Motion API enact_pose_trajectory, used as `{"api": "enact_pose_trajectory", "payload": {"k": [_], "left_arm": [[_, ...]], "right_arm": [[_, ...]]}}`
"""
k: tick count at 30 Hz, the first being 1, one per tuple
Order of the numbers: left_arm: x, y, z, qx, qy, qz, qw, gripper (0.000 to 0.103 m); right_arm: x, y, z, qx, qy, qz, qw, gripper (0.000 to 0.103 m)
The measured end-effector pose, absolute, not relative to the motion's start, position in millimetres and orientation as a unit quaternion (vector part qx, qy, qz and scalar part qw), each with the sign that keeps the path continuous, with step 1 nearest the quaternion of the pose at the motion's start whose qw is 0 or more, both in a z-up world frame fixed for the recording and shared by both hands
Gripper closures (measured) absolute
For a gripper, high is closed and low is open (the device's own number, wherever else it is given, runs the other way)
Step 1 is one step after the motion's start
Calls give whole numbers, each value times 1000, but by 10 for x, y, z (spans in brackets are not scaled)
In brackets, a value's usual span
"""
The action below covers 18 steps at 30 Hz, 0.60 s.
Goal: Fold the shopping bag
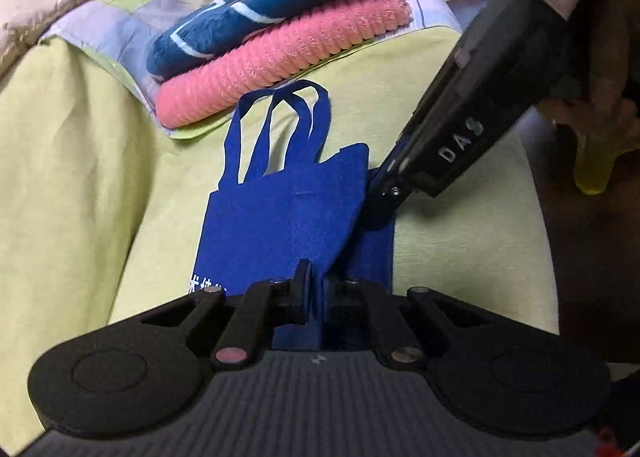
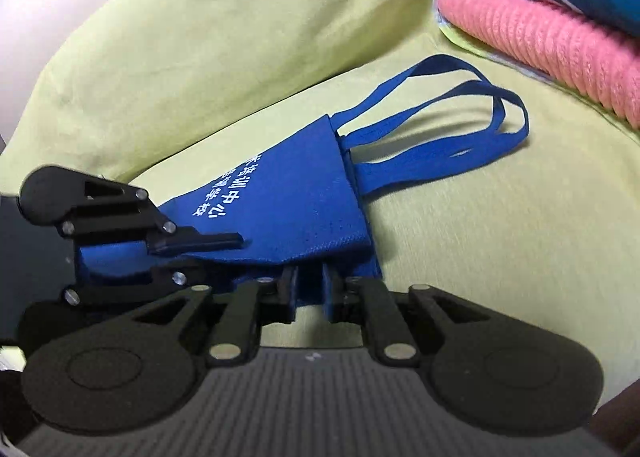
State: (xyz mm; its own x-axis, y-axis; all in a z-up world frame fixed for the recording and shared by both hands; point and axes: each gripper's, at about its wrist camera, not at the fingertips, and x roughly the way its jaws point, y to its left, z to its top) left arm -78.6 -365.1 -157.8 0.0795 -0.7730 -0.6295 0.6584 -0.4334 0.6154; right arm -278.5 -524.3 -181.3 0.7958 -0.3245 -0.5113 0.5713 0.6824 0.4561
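The blue shopping bag (image 1: 288,213) lay partly folded on a pale green sheet (image 1: 72,161) covering the bed, its handles (image 1: 276,129) pointing toward the far side. The left gripper (image 1: 318,289) pinched the bag's near edge, jaws narrow on the fabric. The right gripper (image 2: 310,289) likewise clamped a fold at the bag's right edge. Beyond, a pink ribbed blanket (image 1: 280,57) and a navy fleece (image 1: 272,13) were stacked on a patterned cloth (image 1: 120,25).

Left tongs (image 1: 318,289) and right tongs (image 2: 309,291) both clamped, tips nearly meeting.
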Motion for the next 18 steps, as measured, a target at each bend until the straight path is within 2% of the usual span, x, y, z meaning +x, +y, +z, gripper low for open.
{"api": "enact_pose_trajectory", "payload": {"k": [2,6,10,15,18], "left_arm": [[-842,-3635,-1664,520,-74,-670,524,103],[-885,-3602,-1786,525,-97,-663,524,103],[-898,-3586,-1824,521,-105,-660,531,103],[-969,-3525,-1931,533,-144,-644,530,103],[-972,-3454,-1979,530,-158,-642,531,103]], "right_arm": [[-2845,-5190,-1770,315,204,-250,893,77],[-3001,-4995,-1576,269,200,-297,894,75],[-3009,-4944,-1428,244,163,-315,902,81],[-2758,-4993,-1612,238,193,-331,892,91],[-2753,-5052,-1744,256,207,-351,877,103]]}}
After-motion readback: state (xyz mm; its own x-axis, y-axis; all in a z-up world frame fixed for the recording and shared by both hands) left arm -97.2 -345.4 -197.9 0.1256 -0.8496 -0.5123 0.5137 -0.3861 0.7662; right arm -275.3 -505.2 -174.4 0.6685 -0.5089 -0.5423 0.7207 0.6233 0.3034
